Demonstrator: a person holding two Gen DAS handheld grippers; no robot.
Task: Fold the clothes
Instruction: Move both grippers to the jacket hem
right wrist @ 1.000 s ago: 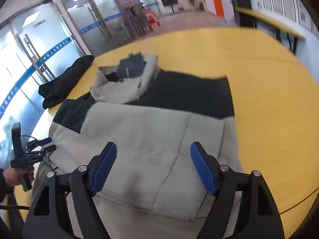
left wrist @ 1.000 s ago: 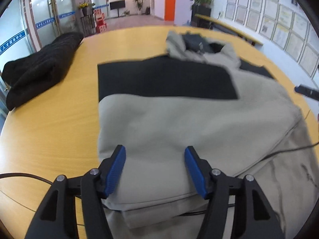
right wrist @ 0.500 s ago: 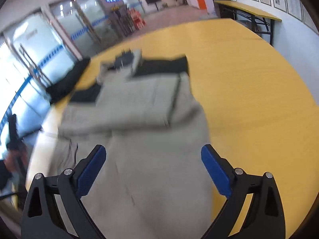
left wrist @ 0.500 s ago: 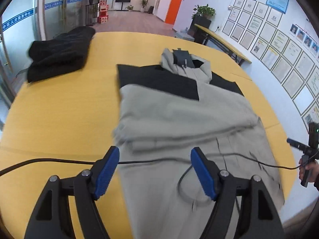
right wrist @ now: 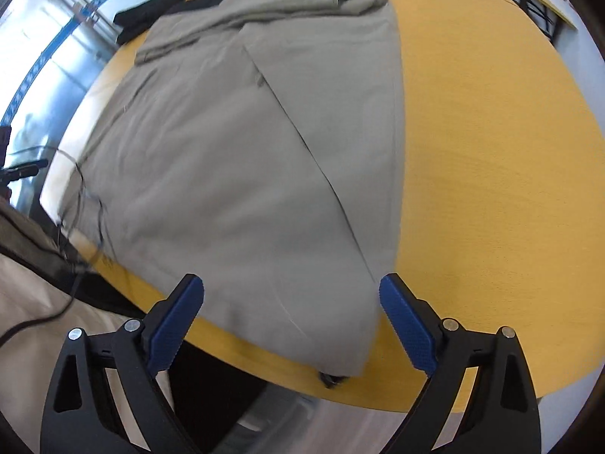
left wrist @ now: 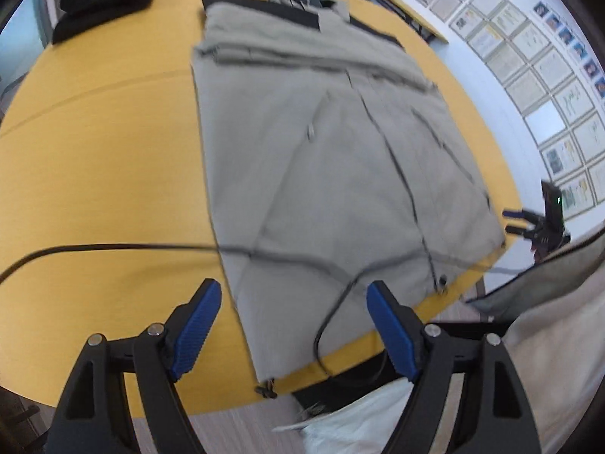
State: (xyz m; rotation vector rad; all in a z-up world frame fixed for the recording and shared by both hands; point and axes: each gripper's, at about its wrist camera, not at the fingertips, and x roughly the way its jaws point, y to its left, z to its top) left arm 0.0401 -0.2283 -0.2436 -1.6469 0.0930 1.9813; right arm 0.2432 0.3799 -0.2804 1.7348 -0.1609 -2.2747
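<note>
A grey-beige jacket [left wrist: 332,159] with black upper panels lies flat on the round yellow table [left wrist: 98,159], its hem at the near edge and its sleeves folded across the chest at the far end. It also shows in the right wrist view [right wrist: 242,143]. My left gripper [left wrist: 293,325] is open and empty, raised above the hem's left corner. My right gripper [right wrist: 291,319] is open and empty, raised above the hem's right corner [right wrist: 340,355]. The right gripper [left wrist: 529,223] also shows small at the right of the left wrist view.
A black cable [left wrist: 113,247] runs across the table and over the jacket's hem. A black garment [left wrist: 102,0] lies at the far left of the table. The table's near edge [right wrist: 264,370] is just below both grippers. The operator's beige clothing [left wrist: 556,325] is close at right.
Both grippers have pulled back and risen from the folded sleeves toward the near edge. The views now look down on the whole jacket and its hem. Both stay open.
</note>
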